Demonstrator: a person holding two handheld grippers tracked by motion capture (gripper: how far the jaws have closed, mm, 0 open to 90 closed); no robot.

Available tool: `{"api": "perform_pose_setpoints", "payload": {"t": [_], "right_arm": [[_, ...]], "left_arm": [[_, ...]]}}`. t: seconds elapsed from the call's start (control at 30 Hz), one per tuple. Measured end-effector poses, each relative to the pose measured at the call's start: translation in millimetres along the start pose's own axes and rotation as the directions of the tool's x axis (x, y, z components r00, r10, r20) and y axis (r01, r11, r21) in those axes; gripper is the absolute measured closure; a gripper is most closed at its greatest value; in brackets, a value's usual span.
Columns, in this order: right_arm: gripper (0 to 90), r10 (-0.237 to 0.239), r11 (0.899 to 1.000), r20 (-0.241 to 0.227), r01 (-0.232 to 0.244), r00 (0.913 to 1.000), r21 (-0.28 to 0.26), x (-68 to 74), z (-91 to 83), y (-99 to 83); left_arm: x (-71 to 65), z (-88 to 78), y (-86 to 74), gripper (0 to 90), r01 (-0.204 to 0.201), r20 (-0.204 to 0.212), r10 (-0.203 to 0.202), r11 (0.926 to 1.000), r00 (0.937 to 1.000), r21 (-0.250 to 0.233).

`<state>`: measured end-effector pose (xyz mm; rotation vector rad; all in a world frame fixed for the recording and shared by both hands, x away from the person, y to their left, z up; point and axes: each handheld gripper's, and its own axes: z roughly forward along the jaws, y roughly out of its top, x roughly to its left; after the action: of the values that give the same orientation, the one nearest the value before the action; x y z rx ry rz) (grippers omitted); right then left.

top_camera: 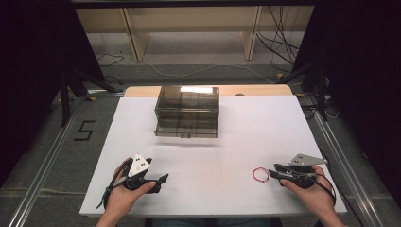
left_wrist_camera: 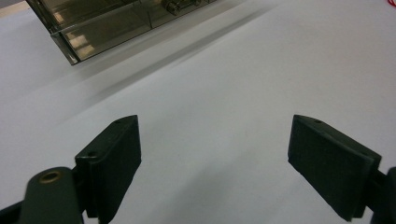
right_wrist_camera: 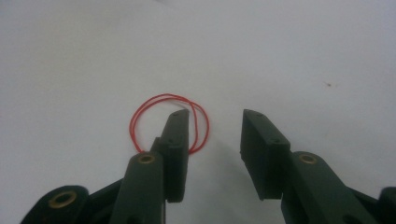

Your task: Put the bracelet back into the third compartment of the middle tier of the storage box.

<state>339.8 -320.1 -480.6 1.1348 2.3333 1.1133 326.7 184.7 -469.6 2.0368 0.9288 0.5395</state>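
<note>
The worktop (top_camera: 227, 142) is a white sheet laid over a pale wooden board, whose wood shows as a strip along the far edge. A smoky, see-through plastic drawer box (top_camera: 187, 111) stands on it near the middle of the far edge, slightly toward the left side, its compartments stacked in tiers and its front facing the near edge. A thin red wire loop (top_camera: 260, 174) lies flat on the white surface close to the near right corner, well apart from the box. A tiny dark speck (right_wrist_camera: 329, 85) marks the sheet near the loop
</note>
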Motion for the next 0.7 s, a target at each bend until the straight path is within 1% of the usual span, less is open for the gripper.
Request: {"api": "perform_pose_setpoints", "payload": {"t": [0.1, 0.13, 0.2, 0.23, 0.27, 0.37, 0.4, 0.43, 0.47, 0.5, 0.53, 0.57, 0.6, 0.7], "right_arm": [[64.2, 0.009, 1.0, -0.013, -0.009, 0.9999, 0.014, 1.1, 2.7, 1.9], [65.2, -0.003, 1.0, -0.02, 0.004, 0.9998, 0.029, 1.7, 6.7, 4.1], [66.4, -0.01, 0.998, -0.014, 0.011, 0.9999, 0.057, 2.2, 11.1, 5.9], [66.4, -0.01, 0.998, -0.014, 0.011, 0.9999, 0.057, 2.2, 11.1, 5.9], [68.0, -0.016, 0.996, -0.014, 0.017, 0.9998, 0.084, 2.5, 15.3, 6.9], [69.4, -0.018, 0.995, -0.012, 0.019, 0.9998, 0.096, 3.4, 17.3, 8.2], [70.9, -0.028, 0.994, -0.002, 0.028, 0.9996, 0.107, 4.3, 18.3, 10.0], [70.9, -0.028, 0.994, -0.002, 0.028, 0.9996, 0.107, 4.3, 18.3, 10.0], [72.5, -0.052, 0.991, 0.016, 0.049, 0.9985, 0.122, 6.8, 19.2, 11.1], [73.7, -0.058, 0.99, 0.027, 0.054, 0.998, 0.127, 8.4, 19.7, 11.8], [73.7, -0.058, 0.99, 0.027, 0.054, 0.998, 0.127, 8.4, 19.7, 11.8], [77.9, -0.058, 0.989, 0.032, 0.053, 0.9978, 0.139, 11.0, 20.3, 12.5], [79.5, -0.055, 0.989, 0.03, 0.05, 0.998, 0.139, 11.5, 20.7, 12.7], [84.4, -0.03, 0.99, 0.029, 0.026, 0.9991, 0.141, 11.2, 21.4, 12.7]], "left_arm": [[-0.1, 0.6, 0.1, 17.2, -0.001, 0.001, 0.001, 1.0, 1.0, 0.0], [-0.2, 0.7, 0.3, 17.3, -0.002, 0.002, 0.002, 1.0, 1.0, 0.002], [-0.8, 0.8, 0.5, 17.3, -0.001, 0.003, 0.001, 1.0, 1.0, 0.002], [-0.9, 0.9, 0.4, 17.3, -0.001, 0.002, 0.001, 1.0, 1.0, 0.002], [-0.8, 0.8, 0.3, 17.4, -0.002, 0.004, 0.002, 1.0, 1.0, 0.004], [-0.3, 1.3, -0.3, 17.4, 0.0, 0.002, 0.0, 1.0, 1.0, 0.006], [0.1, 1.6, -0.5, 17.5, -0.003, 0.001, 0.003, 1.0, 1.0, 0.008], [0.2, 1.8, -0.7, 17.6, -0.002, 0.001, 0.002, 0.9999, 1.0, 0.01], [0.2, 2.0, -0.8, 17.7, -0.001, 0.002, 0.001, 1.0, 1.0, 0.01], [0.1, 2.1, -0.7, 17.7, -0.001, 0.002, 0.001, 1.0, 1.0, 0.009], [-0.1, 2.1, -0.6, 17.7, -0.001, 0.002, 0.001, 1.0, 1.0, 0.009], [-0.2, 2.0, -0.3, 17.9, -0.004, 0.0, 0.004, 0.9999, 1.0, 0.01], [-0.5, 2.2, -0.3, 17.9, -0.003, 0.0, 0.003, 1.0, 1.0, 0.008], [-0.9, 2.0, -0.4, 18.1, -0.006, 0.0, 0.006, 0.9999, 1.0, 0.008]]}}
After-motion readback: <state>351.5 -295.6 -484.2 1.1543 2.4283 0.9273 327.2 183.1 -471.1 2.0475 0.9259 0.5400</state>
